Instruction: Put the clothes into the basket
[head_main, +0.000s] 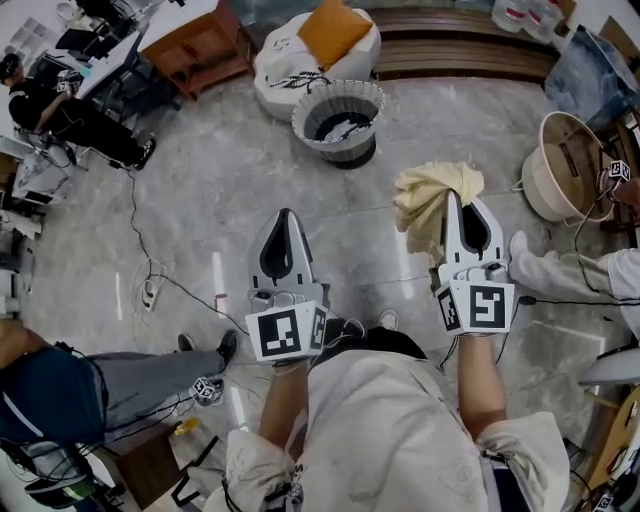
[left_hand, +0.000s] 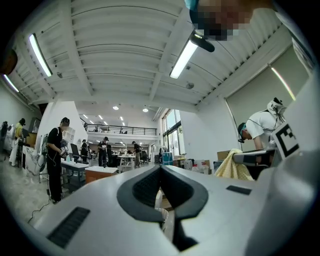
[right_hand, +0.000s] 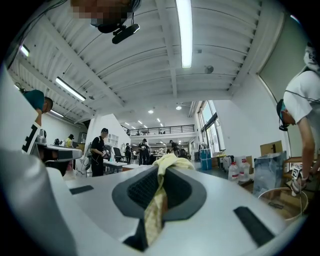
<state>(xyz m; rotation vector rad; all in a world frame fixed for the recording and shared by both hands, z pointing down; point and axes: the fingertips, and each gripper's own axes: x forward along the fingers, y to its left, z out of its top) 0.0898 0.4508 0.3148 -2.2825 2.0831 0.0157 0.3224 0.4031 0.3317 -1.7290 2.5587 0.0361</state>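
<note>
Nearest the person, the left gripper (head_main: 286, 214) points level over the grey polished stone floor (head_main: 220, 190). Its jaws are closed tip to tip, with nothing between them. Beside it, the right gripper (head_main: 456, 196) is also level, and its jaws are clamped on a pale yellow crumpled cloth (head_main: 425, 200). In the right gripper view a strip of that cloth (right_hand: 155, 210) runs down the slot between the jaws of the right gripper (right_hand: 162, 172) and bunches over the tips.

Further out on the floor, ahead and between the two grippers, stands a round grey woven basket (head_main: 345, 150) with white and dark fabric in it, well apart from the held cloth. Just behind it, toward the floor's far edge, a white beanbag (head_main: 275, 65) carries an orange cushion (head_main: 335, 30). A cream round basket (head_main: 535, 185) sits at the right edge.
</note>
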